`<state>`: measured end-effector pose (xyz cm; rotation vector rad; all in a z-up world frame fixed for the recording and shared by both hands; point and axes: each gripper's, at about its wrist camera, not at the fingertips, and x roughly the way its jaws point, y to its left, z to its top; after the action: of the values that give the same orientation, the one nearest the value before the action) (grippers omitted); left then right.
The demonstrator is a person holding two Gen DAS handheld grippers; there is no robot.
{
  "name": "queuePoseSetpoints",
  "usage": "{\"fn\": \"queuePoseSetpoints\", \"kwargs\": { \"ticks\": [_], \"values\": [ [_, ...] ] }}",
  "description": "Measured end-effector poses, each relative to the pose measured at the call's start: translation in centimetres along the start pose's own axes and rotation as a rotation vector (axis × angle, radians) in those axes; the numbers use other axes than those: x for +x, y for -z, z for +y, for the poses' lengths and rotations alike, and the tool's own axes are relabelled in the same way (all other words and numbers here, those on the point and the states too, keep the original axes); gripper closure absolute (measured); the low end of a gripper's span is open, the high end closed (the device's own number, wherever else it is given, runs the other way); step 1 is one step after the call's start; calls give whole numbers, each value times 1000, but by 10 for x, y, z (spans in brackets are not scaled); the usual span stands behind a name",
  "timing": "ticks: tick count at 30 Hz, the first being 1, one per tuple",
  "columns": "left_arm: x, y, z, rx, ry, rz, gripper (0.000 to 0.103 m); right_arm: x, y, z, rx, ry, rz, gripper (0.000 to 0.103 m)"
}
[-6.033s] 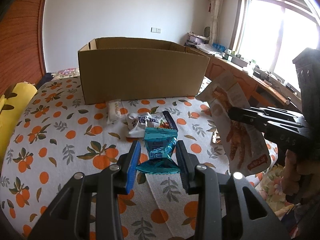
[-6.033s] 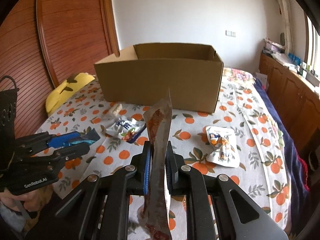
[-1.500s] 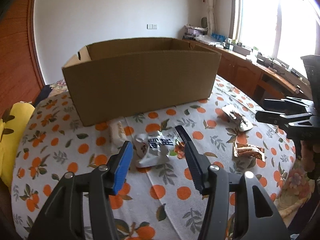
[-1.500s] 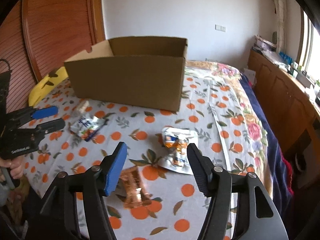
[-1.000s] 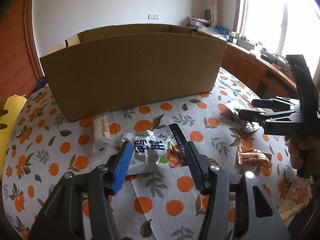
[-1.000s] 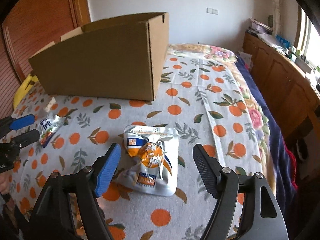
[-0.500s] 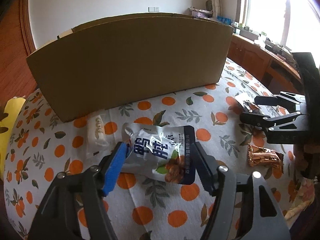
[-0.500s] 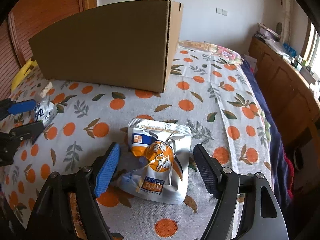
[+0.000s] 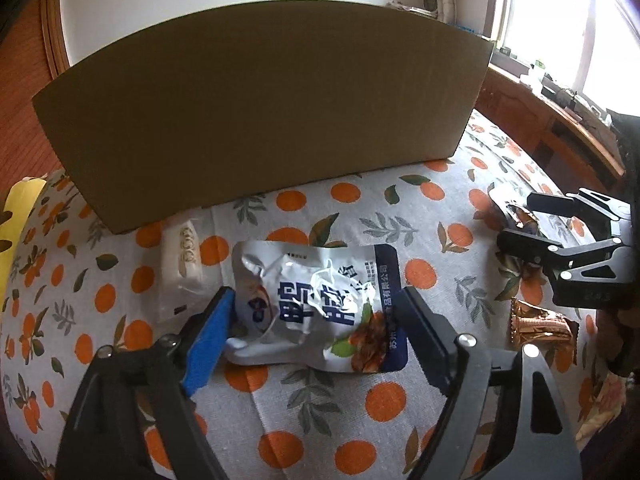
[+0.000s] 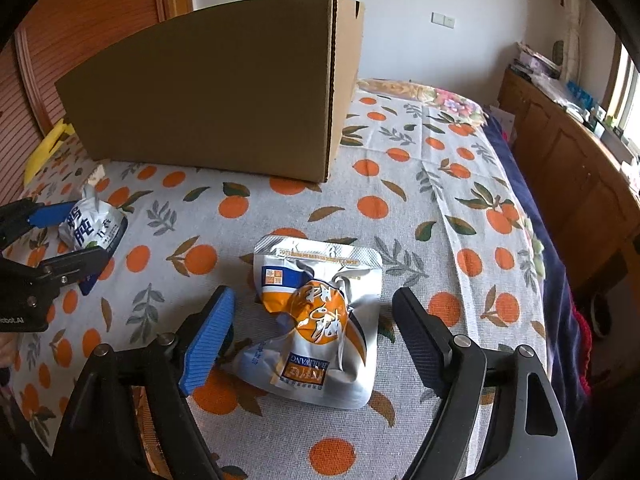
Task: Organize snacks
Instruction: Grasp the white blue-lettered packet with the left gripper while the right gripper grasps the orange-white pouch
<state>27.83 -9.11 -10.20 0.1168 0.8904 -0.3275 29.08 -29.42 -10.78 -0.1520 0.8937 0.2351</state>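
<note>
A crumpled silver-and-navy pouch point(image 9: 320, 308) lies on the orange-print cloth in front of the cardboard box point(image 9: 260, 108). My left gripper point(image 9: 316, 300) straddles it, jaws opening, pads not pressing on it. In the right wrist view a silver-and-orange pouch point(image 10: 320, 320) lies flat between the fingers of my right gripper point(image 10: 312, 300), whose jaws are also opening, clear of it on both sides. The box point(image 10: 224, 100) stands behind, its inside hidden. Each view shows the other gripper: the right gripper point(image 9: 516, 218) at the right edge, the left gripper point(image 10: 90, 232) around its pouch point(image 10: 92, 220).
A small white packet point(image 9: 184, 256) lies beside the box's near wall. A copper-coloured wrapper point(image 9: 540, 322) rests under the right gripper. A yellow cushion point(image 9: 16, 208) sits far left. Wooden cabinets point(image 10: 560, 152) run past the bed's right edge.
Both grippers have come lower and nearer to their pouches, which now lie between the fingers. The left jaws have spread wider. The bags held six seconds ago are gone from both.
</note>
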Motion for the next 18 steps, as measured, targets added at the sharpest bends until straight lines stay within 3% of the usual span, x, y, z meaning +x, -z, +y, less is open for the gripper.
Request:
{"fn": "queuePoseSetpoints", "kwargs": {
  "ticks": [12, 18],
  "values": [
    [9, -4, -11, 32, -21, 16, 13, 0, 0, 0, 0, 1, 0, 20],
    [8, -4, -11, 29, -6, 5, 19, 0, 0, 0, -1, 3, -1, 20]
  ]
}}
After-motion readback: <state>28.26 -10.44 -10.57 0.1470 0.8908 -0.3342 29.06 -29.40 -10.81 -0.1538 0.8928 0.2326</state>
